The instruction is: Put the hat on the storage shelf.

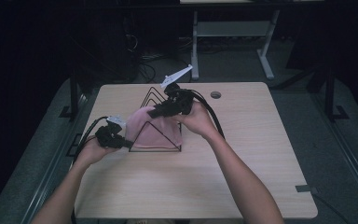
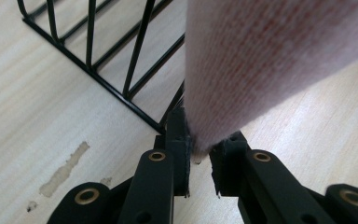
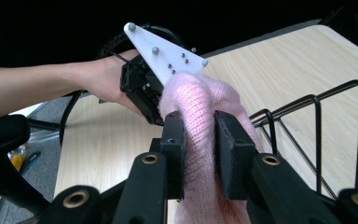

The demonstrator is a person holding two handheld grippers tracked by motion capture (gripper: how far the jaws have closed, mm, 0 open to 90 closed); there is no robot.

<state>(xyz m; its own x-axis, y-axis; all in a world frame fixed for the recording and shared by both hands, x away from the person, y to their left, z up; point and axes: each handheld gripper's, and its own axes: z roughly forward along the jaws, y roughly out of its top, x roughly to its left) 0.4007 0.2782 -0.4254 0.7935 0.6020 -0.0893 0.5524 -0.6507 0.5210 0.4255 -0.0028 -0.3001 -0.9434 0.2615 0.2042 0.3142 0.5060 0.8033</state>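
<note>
We hold the pink knit cloth (image 1: 151, 128) draped over the wire rack (image 1: 161, 122) on the desk (image 1: 242, 163), left gripper (image 2: 199, 151) and right gripper (image 3: 200, 140) each clamped on it. Pulling unevenly could snag the knit on the wires or tip the rack.

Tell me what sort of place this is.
Probably a lab or workshop room, dimly lit: a bare wooden table on a carpeted floor, another desk frame behind, and cables trailing on the floor beyond.
</note>
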